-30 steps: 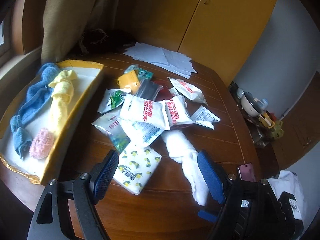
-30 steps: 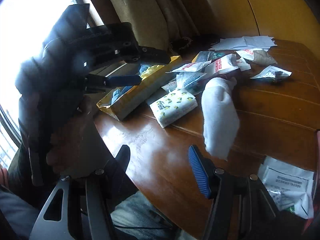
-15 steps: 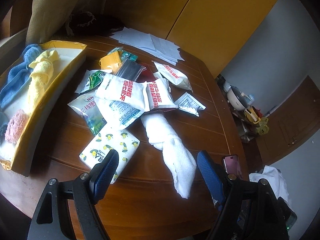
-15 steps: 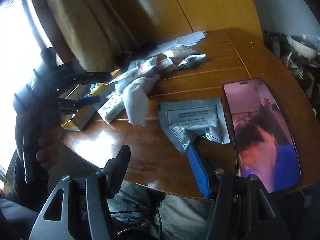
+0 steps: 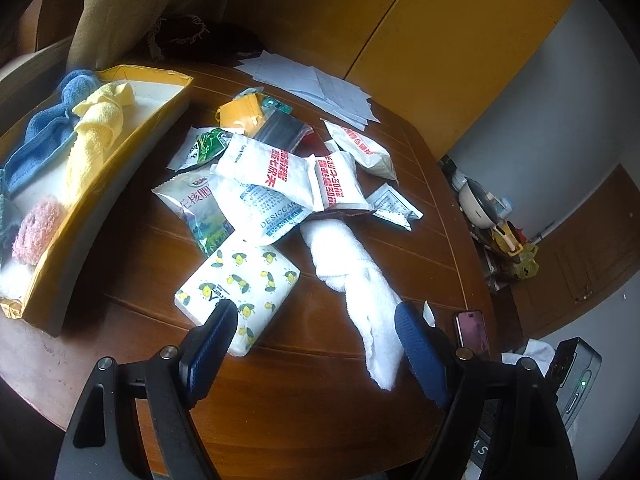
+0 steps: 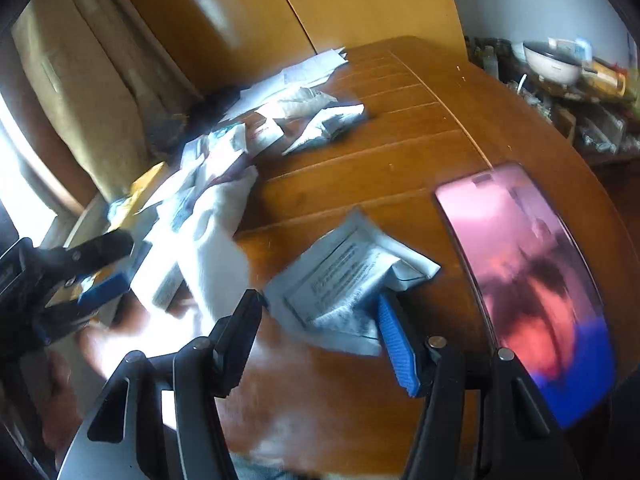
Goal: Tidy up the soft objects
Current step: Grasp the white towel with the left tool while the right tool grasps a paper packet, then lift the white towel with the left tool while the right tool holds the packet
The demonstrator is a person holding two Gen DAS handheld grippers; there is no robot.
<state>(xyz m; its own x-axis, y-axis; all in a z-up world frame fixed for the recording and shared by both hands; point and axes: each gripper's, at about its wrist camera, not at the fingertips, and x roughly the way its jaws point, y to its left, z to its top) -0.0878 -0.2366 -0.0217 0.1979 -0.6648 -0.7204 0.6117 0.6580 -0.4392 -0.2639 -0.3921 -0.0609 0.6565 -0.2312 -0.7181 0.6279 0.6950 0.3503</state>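
A rolled white towel (image 5: 352,276) lies on the brown table, beside a lemon-print tissue pack (image 5: 240,288) and a pile of white sachets (image 5: 276,180). A yellow tray (image 5: 132,136) at the left holds a blue towel (image 5: 44,136), a yellow towel (image 5: 96,132) and a pink puff (image 5: 38,228). My left gripper (image 5: 316,340) is open and empty, above the table's near edge, the towel's end between its fingers' line. My right gripper (image 6: 320,332) is open, low over a crumpled grey-white packet (image 6: 344,280). The white towel also shows in the right wrist view (image 6: 216,240).
A phone with a lit screen (image 6: 528,280) lies right of the packet, also in the left wrist view (image 5: 472,330). Loose papers (image 5: 320,88) lie at the table's far side. Yellow cupboards (image 5: 440,40) stand behind. The left gripper shows in the right view (image 6: 72,276).
My left gripper has pulled back a little, bringing the tray further into view. My right gripper has swung right and closer to the grey-white packet and the phone.
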